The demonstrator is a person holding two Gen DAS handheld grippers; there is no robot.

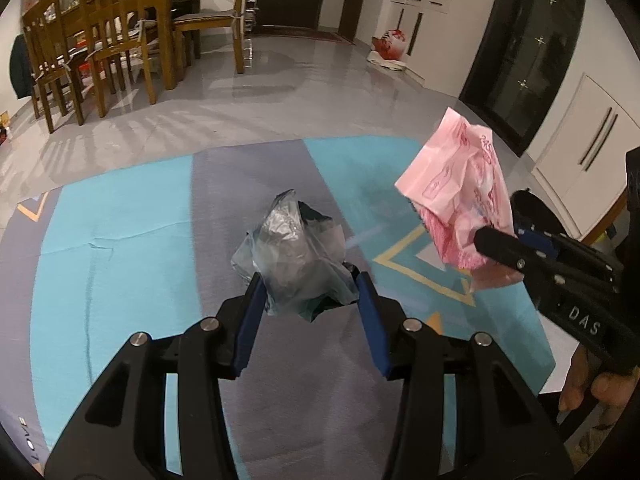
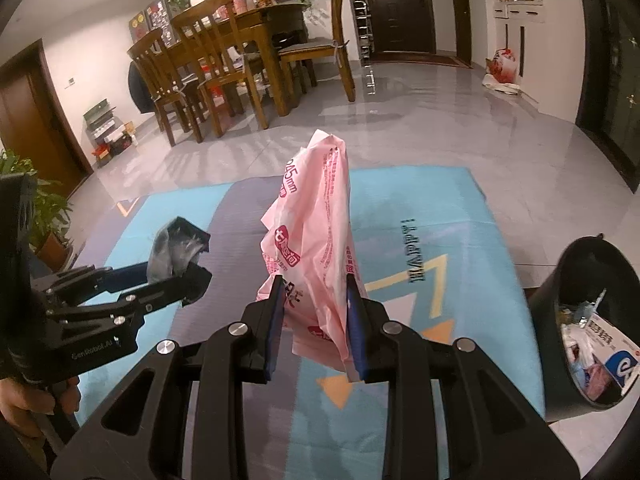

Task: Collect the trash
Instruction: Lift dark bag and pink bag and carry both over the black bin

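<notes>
Currently left gripper point(image 1: 310, 286) jaws clamp the crumpled grey plastic bag point(image 1: 294, 248) between their tips; right gripper point(image 2: 314, 308) jaws pinch the pink wrapper point(image 2: 316, 240), sticking up past them. Black bin point(image 2: 576, 340) sits right of the right jaws.

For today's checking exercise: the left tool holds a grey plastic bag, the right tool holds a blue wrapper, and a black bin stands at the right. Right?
Not quite. The right tool holds a pink wrapper, not blue, as the right wrist view shows. The left tool does hold the grey plastic bag, and the black bin stands at the right.
</notes>
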